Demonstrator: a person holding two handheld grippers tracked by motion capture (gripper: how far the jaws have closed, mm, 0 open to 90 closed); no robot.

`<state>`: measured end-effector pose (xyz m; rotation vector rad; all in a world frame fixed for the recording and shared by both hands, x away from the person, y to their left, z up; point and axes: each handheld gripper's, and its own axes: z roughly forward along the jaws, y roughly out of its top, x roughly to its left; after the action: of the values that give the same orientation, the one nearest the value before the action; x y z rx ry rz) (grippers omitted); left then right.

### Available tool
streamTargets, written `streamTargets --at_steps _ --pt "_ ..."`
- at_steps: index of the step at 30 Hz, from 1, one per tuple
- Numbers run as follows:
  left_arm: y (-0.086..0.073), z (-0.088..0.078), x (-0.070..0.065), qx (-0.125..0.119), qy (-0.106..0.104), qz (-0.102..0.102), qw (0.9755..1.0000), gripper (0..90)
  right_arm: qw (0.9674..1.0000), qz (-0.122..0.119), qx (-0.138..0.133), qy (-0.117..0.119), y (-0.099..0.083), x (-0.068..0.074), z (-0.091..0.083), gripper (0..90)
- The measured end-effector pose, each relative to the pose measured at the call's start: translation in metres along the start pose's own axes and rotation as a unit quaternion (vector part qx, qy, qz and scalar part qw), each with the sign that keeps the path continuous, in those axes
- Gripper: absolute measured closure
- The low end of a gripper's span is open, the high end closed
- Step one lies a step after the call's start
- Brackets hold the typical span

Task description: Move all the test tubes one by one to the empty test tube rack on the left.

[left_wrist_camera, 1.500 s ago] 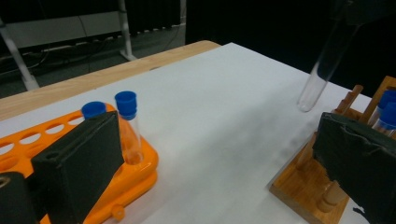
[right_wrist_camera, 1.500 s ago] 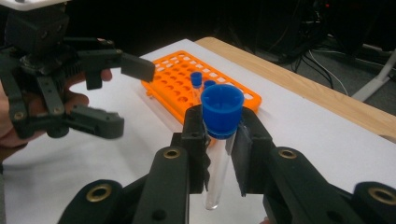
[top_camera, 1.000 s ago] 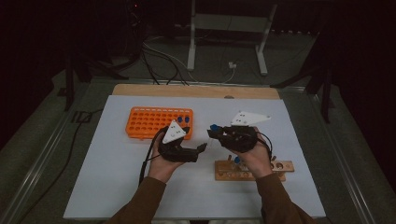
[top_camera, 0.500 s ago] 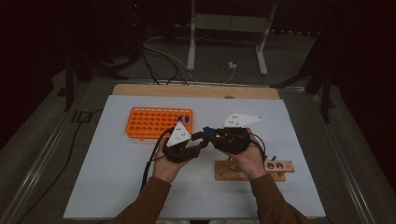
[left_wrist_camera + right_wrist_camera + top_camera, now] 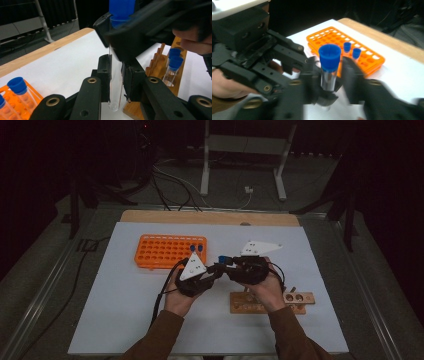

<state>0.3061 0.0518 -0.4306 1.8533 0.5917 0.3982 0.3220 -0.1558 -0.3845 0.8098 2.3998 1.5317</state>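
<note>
Tube (image 5: 115,82), blue-capped, upright above tabletop (image 5: 125,320): clamped low in left claw (image 5: 115,80); upper part between right claw (image 5: 329,75) jaws, just opening, pads apart from glass.

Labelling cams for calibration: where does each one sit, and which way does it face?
High view: above the person's side, looking forward and down at the table; forearms, both hands.
Left gripper view: on the left gripper, clamped on the blue-capped tube.
Right gripper view: on the right gripper, jaws just opening.
Shared: tube, orange rack.
</note>
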Motion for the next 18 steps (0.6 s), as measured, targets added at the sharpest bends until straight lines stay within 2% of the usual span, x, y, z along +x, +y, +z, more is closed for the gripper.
streamTargets --at_steps 3,5,9,13,18 --pt "-0.001 -0.002 0.005 0.000 0.008 -0.007 0.9999 78.0 0.9999 0.010 -0.001 -0.003 -0.001 -0.003 -0.004 40.9" --pt "-0.002 -0.004 0.008 -0.002 0.013 -0.014 0.9998 78.0 0.9998 0.008 0.003 -0.020 -0.002 -0.004 -0.007 32.9" --pt "-0.002 -0.008 0.014 -0.004 0.025 -0.019 0.9995 77.9 0.9986 0.020 -0.006 -0.049 -0.004 -0.010 -0.014 17.5" --pt "-0.004 -0.014 0.022 -0.008 0.037 -0.029 0.9989 78.0 0.9971 0.027 -0.016 -0.069 -0.006 -0.015 -0.024 9.7" --pt "-0.006 -0.021 0.030 -0.008 0.054 -0.035 0.9979 77.9 0.9955 0.026 -0.023 -0.088 -0.011 -0.019 -0.038 4.3"
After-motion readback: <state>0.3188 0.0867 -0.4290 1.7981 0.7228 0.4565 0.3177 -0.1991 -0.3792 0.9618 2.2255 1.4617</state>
